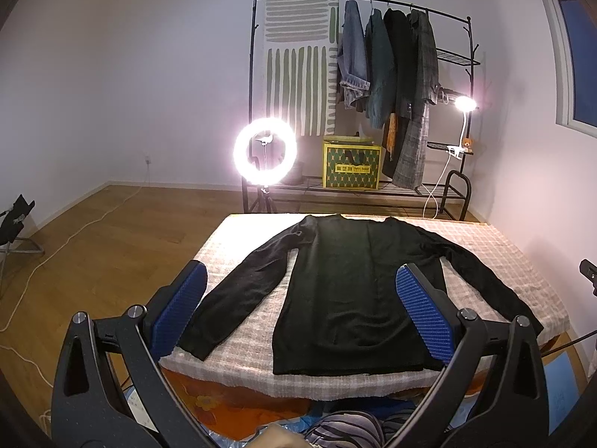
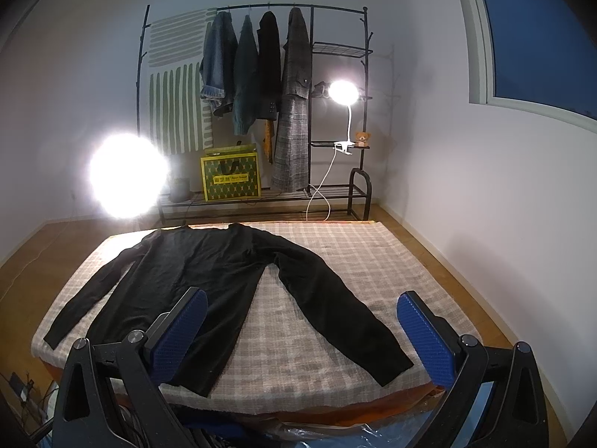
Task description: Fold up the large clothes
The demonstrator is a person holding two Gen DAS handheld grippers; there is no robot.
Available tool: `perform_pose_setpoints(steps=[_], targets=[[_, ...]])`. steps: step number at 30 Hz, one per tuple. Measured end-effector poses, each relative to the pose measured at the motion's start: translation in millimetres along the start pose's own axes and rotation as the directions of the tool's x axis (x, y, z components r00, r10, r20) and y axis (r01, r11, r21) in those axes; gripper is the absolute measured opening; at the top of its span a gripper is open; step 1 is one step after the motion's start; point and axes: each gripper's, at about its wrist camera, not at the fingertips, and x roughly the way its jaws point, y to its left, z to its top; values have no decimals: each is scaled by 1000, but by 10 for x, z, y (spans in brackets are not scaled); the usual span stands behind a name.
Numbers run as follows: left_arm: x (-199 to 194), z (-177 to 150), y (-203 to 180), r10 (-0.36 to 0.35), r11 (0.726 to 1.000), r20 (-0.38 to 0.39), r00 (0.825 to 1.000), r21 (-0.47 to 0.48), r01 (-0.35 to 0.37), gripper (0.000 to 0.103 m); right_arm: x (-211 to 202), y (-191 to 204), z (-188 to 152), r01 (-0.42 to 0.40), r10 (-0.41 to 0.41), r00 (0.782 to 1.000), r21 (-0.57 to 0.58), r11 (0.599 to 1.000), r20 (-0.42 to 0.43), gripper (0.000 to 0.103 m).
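A black long-sleeved sweater (image 1: 347, 291) lies flat on a table with a checked cloth (image 1: 238, 246), hem toward me, both sleeves spread outward. It also shows in the right wrist view (image 2: 209, 272), with its right sleeve (image 2: 335, 306) running toward the near edge. My left gripper (image 1: 302, 298) is open and empty, held above the near edge in front of the hem. My right gripper (image 2: 302, 321) is open and empty, held above the near edge by the right sleeve and hem corner.
A clothes rack (image 1: 377, 74) with hanging garments stands behind the table, with a yellow-green box (image 1: 350, 166) on its lower shelf. A ring light (image 1: 265, 149) stands at the back left and a clip lamp (image 1: 464, 104) at the back right. A wall (image 2: 503, 186) runs close along the table's right side.
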Motion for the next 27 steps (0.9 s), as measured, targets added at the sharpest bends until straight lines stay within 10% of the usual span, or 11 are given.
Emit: perform_pose_setpoints(steps=[27], targets=[[-38,-7,-35,2,1000,9,1000,1,-2,103,-6,-21,5,9,-9,1000,7,1000,-6,103]])
